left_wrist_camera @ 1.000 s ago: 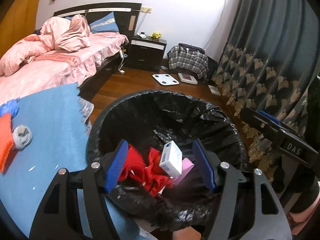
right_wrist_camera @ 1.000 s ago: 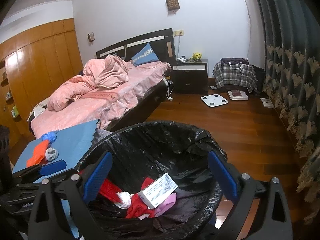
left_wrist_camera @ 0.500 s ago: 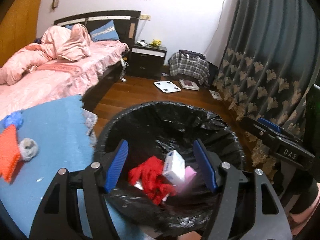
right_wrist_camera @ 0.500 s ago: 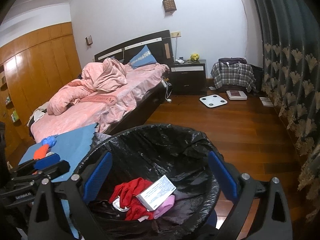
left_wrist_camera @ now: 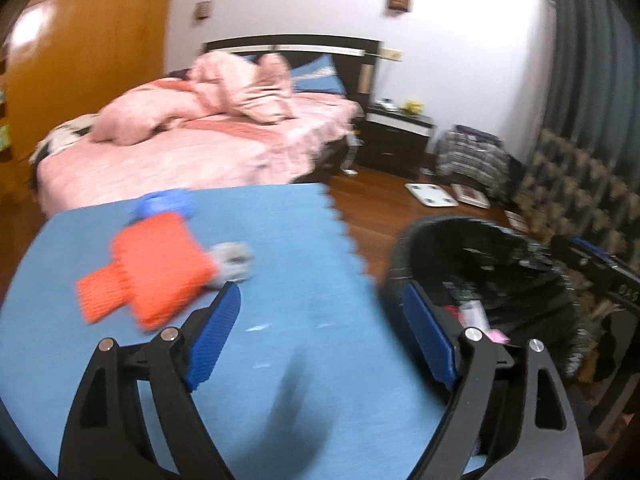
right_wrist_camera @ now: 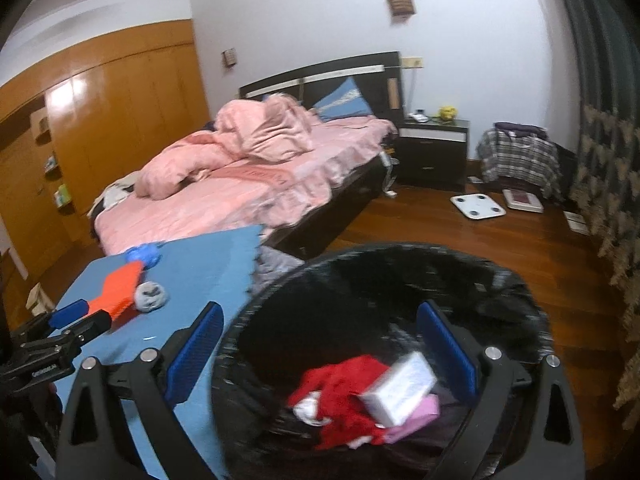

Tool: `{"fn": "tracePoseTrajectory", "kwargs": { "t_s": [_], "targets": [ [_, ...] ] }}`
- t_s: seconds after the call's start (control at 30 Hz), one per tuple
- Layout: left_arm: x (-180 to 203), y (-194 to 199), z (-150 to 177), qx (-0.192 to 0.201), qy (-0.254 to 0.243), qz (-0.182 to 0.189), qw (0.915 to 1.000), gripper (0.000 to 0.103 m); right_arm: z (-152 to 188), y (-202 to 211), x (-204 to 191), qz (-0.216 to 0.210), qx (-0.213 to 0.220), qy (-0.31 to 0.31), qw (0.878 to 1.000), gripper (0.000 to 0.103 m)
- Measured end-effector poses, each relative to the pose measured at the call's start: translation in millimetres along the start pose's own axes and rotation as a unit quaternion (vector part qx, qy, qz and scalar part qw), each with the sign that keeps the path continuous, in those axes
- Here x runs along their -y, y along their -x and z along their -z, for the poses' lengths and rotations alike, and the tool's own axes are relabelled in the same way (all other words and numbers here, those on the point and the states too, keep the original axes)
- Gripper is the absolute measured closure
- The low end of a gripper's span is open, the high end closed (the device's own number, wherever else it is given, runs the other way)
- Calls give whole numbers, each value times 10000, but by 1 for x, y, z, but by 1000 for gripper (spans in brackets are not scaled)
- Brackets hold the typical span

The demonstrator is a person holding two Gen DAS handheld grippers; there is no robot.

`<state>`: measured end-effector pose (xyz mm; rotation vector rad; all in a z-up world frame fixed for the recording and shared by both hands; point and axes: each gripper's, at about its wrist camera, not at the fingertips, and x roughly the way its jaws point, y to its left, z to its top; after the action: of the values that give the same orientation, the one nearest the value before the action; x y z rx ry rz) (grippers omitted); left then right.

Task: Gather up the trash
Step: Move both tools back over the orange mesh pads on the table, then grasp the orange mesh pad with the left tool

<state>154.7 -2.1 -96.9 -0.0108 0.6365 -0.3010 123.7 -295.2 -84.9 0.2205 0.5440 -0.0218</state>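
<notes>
Mostly blurred: left gripper [left_wrist_camera: 320, 332] just widened, empty; right gripper [right_wrist_camera: 320, 354] wide over bin [right_wrist_camera: 500, 280].

The left gripper [right_wrist_camera: 60, 328] bore small white lettering too blurred to read for certain, and the right gripper [left_wrist_camera: 600, 276] showed only "DAS".

The room light is soft and even, rather dim. A bright glare sits on the wooden wardrobe [right_wrist_camera: 100, 120]. Both pictures are smeared by motion, strongest on the orange cloth [left_wrist_camera: 152, 268] and the black bin bag [right_wrist_camera: 380, 280]. Edges bend and go dark.
</notes>
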Motion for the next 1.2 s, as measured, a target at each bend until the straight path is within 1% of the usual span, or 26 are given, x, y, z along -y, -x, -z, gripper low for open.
{"fn": "tracePoseTrajectory", "kwargs": {
  "t_s": [0.1,0.2,0.27,0.33,0.43,0.5,0.67,0.73,0.77,0.83,0.9,0.97,1.03,1.07,1.1,1.2],
  "targets": [
    [-32,4,3,-12,190,-325,9993,22,-1,-14,-27,-183,-64,105,9998,7],
    [-64,4,4,-36,365,-703,9968,22,-3,-30,-54,-370,-134,211,9990,7],
    [-80,1,3,-78,428,-887,9951,24,-3,-38,-68,-461,-161,285,9984,7],
    [-93,-4,3,-120,518,-955,9940,27,-4,-49,-88,-573,-200,402,9973,7],
    [-108,-15,3,-236,686,-968,9927,32,-3,-64,-112,-685,-254,574,9957,7],
    [-114,-26,2,-326,777,-911,9923,38,-3,-74,-126,-735,-294,694,9944,7],
    [-122,-50,0,-465,895,-867,9911,39,-2,-91,-142,-775,-374,841,9927,7],
    [-126,-57,0,-524,939,-858,9905,41,-1,-96,-145,-780,-406,867,9923,7],
    [-128,-62,0,-572,966,-839,9901,43,-2,-99,-146,-782,-420,873,9922,7],
    [-129,-69,2,-660,997,-790,9897,47,-2,-104,-148,-793,-458,880,9919,7],
    [-130,-76,5,-780,1049,-706,9889,57,-1,-108,-151,-804,-486,906,9914,7],
    [-130,-78,9,-807,1101,-662,9884,64,0,-111,-152,-819,-517,934,9909,7],
    [-129,-77,12,-755,1110,-665,9887,71,1,-113,-155,-836,-536,970,9903,7],
    [-129,-75,12,-712,1118,-625,9892,77,1,-115,-157,-846,-546,991,9900,7],
    [-129,-74,12,-673,1125,-585,9896,82,2,-115,-159,-856,-553,1004,9897,7],
    [-127,-70,12,-569,1100,-574,9906,86,3,-119,-164,-889,-580,1029,9890,7]
  ]
}}
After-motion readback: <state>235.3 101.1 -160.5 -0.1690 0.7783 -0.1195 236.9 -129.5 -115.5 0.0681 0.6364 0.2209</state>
